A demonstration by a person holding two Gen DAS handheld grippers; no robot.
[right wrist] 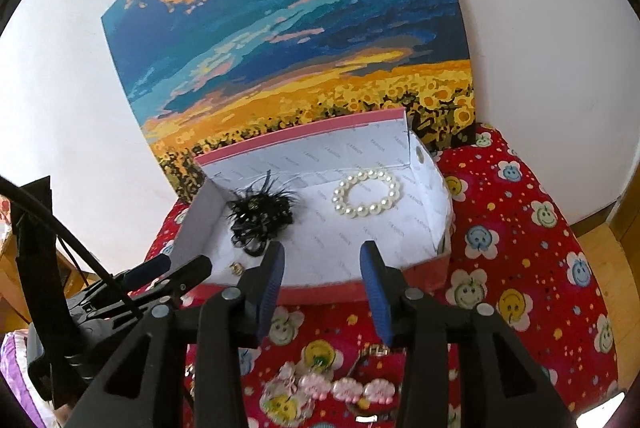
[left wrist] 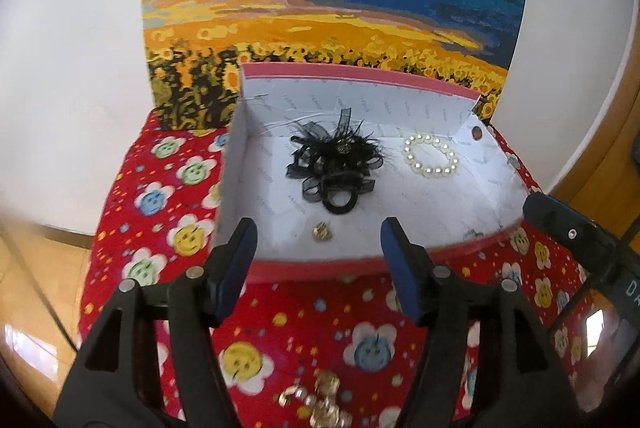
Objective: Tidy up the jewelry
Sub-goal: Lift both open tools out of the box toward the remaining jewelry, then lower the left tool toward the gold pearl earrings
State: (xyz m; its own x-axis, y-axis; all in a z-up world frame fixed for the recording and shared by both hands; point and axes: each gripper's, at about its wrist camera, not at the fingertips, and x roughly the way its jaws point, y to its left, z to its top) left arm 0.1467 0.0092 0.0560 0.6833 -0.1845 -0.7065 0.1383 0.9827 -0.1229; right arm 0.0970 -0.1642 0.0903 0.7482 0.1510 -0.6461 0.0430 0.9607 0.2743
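A pink box (left wrist: 320, 270) with white lining stands on the red flowered cloth; it also shows in the right wrist view (right wrist: 320, 292). In it lie a black feather hair tie (left wrist: 334, 163) (right wrist: 258, 218), a pearl bracelet (left wrist: 431, 155) (right wrist: 366, 193) and a small gold piece (left wrist: 321, 231) (right wrist: 237, 268). My left gripper (left wrist: 318, 232) is open and empty above the box's near rim, over the gold piece. My right gripper (right wrist: 322, 256) is open and empty at the near rim. Loose gold jewelry (left wrist: 320, 400) and pink cloud hair clips (right wrist: 344, 388) lie on the cloth below the grippers.
A sunflower painting (left wrist: 332, 7) leans on the white wall behind the box. The red cloth (right wrist: 520, 248) covers a small table; wooden floor shows on both sides. The left gripper's body (right wrist: 120, 300) sits at the left in the right wrist view.
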